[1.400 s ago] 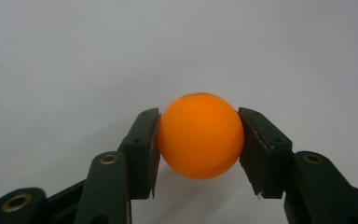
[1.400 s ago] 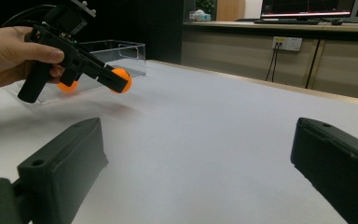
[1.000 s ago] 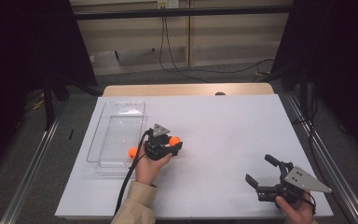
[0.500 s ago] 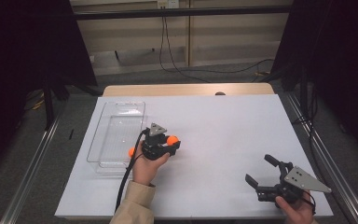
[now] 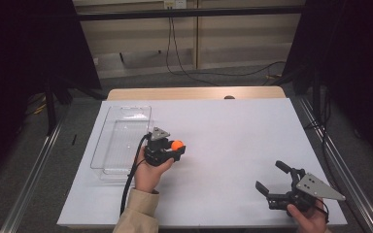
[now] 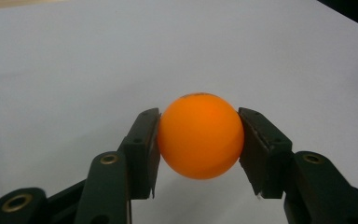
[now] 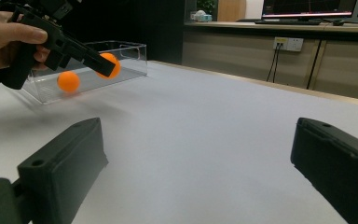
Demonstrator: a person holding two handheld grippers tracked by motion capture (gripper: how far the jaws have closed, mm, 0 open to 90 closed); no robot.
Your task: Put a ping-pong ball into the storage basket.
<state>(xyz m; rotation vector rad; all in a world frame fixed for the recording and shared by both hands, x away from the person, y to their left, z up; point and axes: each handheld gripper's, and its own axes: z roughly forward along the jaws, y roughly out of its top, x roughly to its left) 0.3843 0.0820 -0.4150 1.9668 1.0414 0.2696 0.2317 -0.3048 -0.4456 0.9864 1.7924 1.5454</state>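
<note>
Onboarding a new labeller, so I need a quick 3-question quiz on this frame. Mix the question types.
1. True or false: the left gripper is empty.
2. The right gripper is: A) shut on a ball; B) open, with nothing between its fingers; C) shut and empty.
3. How many orange balls show in the right gripper view?

Key
1. False. Its fingers are closed on an orange ball.
2. B.
3. Two: the orange ball that is held, and a second ball lower down.
</note>
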